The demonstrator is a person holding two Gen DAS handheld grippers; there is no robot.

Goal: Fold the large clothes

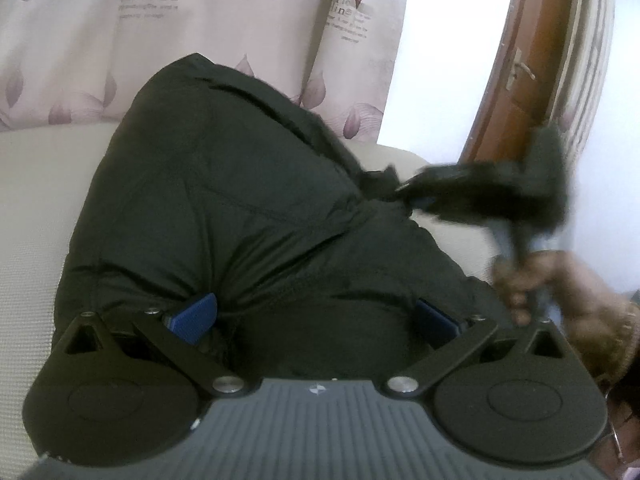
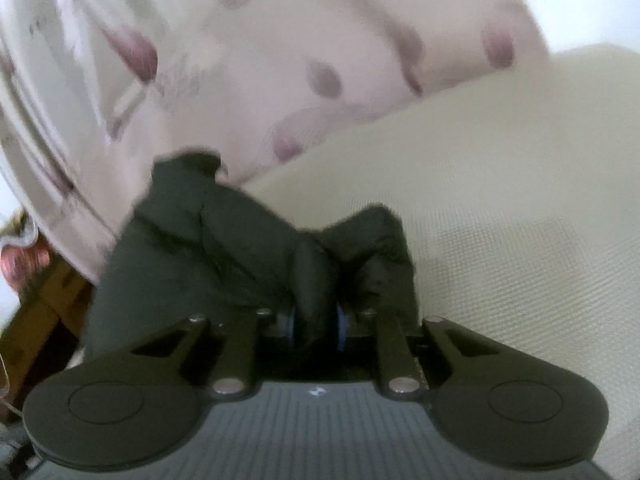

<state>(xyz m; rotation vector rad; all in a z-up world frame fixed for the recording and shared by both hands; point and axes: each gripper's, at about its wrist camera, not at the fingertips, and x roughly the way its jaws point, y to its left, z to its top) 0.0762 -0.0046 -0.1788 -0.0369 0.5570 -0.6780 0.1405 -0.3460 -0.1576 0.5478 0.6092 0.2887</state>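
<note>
**Mid-fold: one dark jacket, two grippers at work**

Nearest in the left wrist view, the left gripper (image 1: 312, 316) has its jaws spread wide, with the blue pads (image 1: 196, 318) set apart against the near bulk of the dark padded jacket (image 1: 240, 208). They press into or straddle the cloth rather than pinch it.

In the right wrist view, the right gripper (image 2: 318, 326) has its jaws closed on a narrow ridge of the same jacket (image 2: 208, 248). The frame is blurred, which suggests that this hand is moving.

The jacket lies bunched on a cream textured cushion (image 1: 28, 208), probably a sofa seat or a bed. Farther back hangs a pink curtain (image 1: 120, 32) printed with petals. A brown wooden door (image 1: 516, 92) stands to the right.

By my judgement, a fold is under way, with the right side carrying a gathered edge across while the left steadies the body. Next, that edge must be laid flat over the body and released, then smoothed.

Count: one jacket, two grippers, one cushion, one curtain, one door.
</note>
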